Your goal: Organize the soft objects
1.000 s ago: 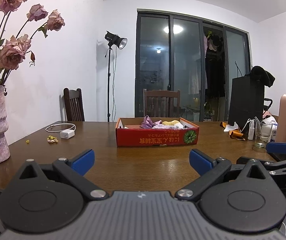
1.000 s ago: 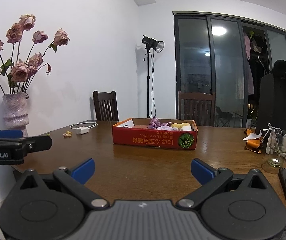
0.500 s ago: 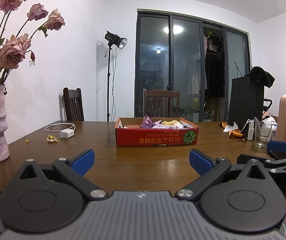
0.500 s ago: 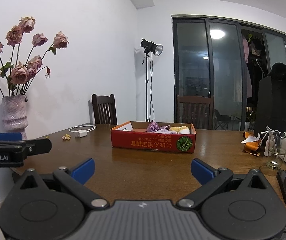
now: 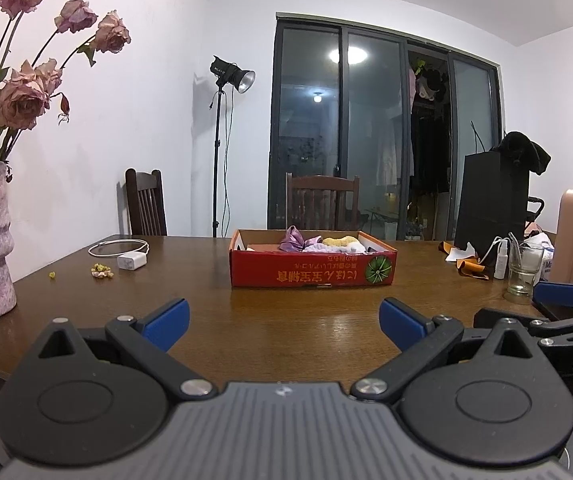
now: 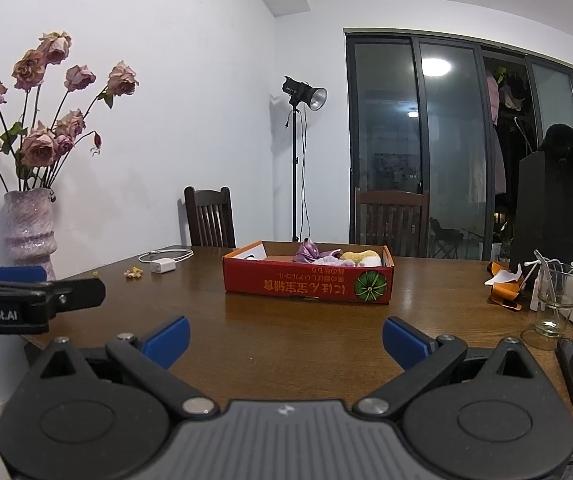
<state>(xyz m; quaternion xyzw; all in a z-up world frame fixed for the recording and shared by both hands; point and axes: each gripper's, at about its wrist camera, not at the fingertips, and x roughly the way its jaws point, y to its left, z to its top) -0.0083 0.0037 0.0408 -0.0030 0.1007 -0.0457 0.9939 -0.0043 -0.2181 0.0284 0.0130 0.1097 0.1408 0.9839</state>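
Left wrist view: left gripper point(image 5: 284, 322) and right gripper point(image 6: 285, 338) spread wide, holding nothing; soft objects point(image 5: 320, 243) lie inside red box point(image 5: 312, 274), well apart. Fits either approach or finished packing

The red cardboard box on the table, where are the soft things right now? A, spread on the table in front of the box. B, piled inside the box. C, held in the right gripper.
B: the purple cloth and yellow soft item sit inside the red box, and both grippers are open and empty.
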